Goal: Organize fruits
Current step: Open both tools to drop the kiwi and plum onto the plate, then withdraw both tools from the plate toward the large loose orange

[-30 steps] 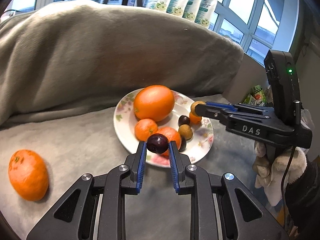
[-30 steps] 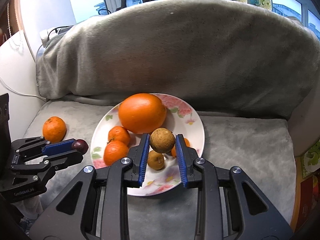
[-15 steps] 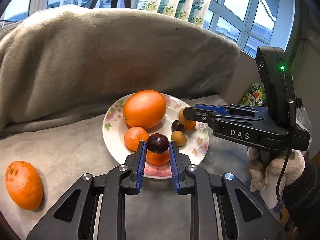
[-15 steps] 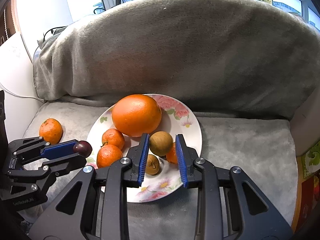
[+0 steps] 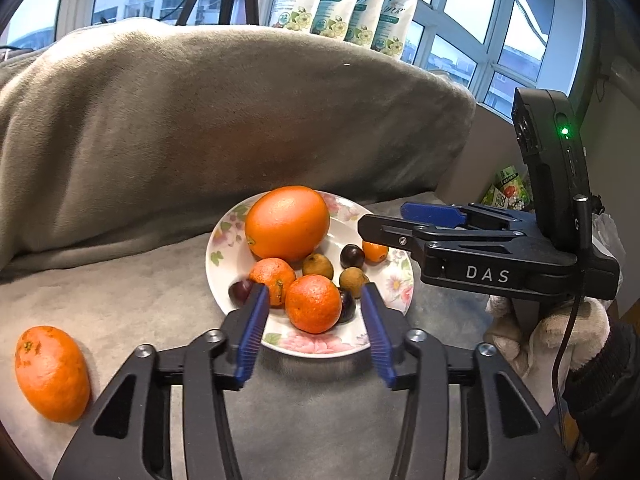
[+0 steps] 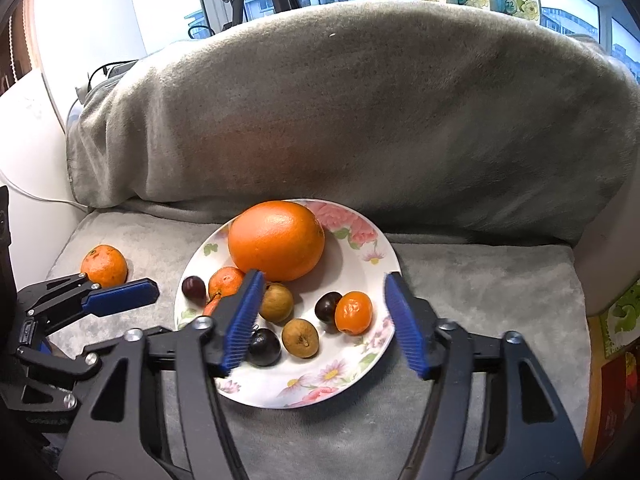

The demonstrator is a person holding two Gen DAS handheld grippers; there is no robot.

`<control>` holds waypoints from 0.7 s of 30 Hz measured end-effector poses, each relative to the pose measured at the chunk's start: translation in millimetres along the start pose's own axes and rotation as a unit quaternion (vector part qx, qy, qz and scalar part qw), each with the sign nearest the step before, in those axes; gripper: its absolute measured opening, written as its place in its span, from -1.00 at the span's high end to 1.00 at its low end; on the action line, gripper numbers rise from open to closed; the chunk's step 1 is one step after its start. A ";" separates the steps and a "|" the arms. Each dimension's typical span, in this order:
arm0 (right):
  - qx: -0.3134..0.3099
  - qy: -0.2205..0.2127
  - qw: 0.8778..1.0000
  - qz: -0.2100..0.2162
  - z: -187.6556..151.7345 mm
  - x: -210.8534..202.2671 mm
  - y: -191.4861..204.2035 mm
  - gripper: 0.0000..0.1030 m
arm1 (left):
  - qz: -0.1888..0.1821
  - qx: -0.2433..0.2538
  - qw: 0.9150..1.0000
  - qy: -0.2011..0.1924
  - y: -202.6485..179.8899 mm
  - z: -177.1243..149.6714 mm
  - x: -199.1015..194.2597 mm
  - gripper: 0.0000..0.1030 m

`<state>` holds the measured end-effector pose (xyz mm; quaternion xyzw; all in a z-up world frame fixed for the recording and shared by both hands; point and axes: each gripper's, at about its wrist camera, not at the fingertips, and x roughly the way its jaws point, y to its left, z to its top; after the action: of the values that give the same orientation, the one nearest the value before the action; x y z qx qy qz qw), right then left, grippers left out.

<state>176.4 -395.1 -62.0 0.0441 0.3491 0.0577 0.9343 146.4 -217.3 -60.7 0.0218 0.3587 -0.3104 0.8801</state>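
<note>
On the blanket-covered seat we find a plate set before the draped backrest, with the large orange at its far side. Nearer us on the plate lie two mandarins, three plums, two longans and a kumquat, the kumquat just right of a plum. One mandarin lies off the plate, well to its left on the seat. Behind the backrest, packets stand along the window
</note>
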 end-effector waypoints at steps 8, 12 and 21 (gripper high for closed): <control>0.001 -0.005 1.000 -0.009 0.9 -6.0 1.6 -0.71 | 0.011 0.001 1.000 0.003 -0.3 -1.5 -4.4 -0.42; 0.001 -0.008 1.000 -0.008 1.2 -9.5 4.1 -0.74 | 0.024 0.002 1.000 0.003 0.0 -1.5 -7.5 -0.53; -0.001 -0.009 1.000 -0.013 1.4 -17.0 12.4 -0.74 | 0.042 0.001 0.999 0.006 0.4 -4.3 -15.8 -0.59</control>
<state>163.7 -385.3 -48.4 0.0392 0.3413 0.0458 0.9380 135.3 -207.6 -53.8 0.0395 0.3624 -0.2733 0.8902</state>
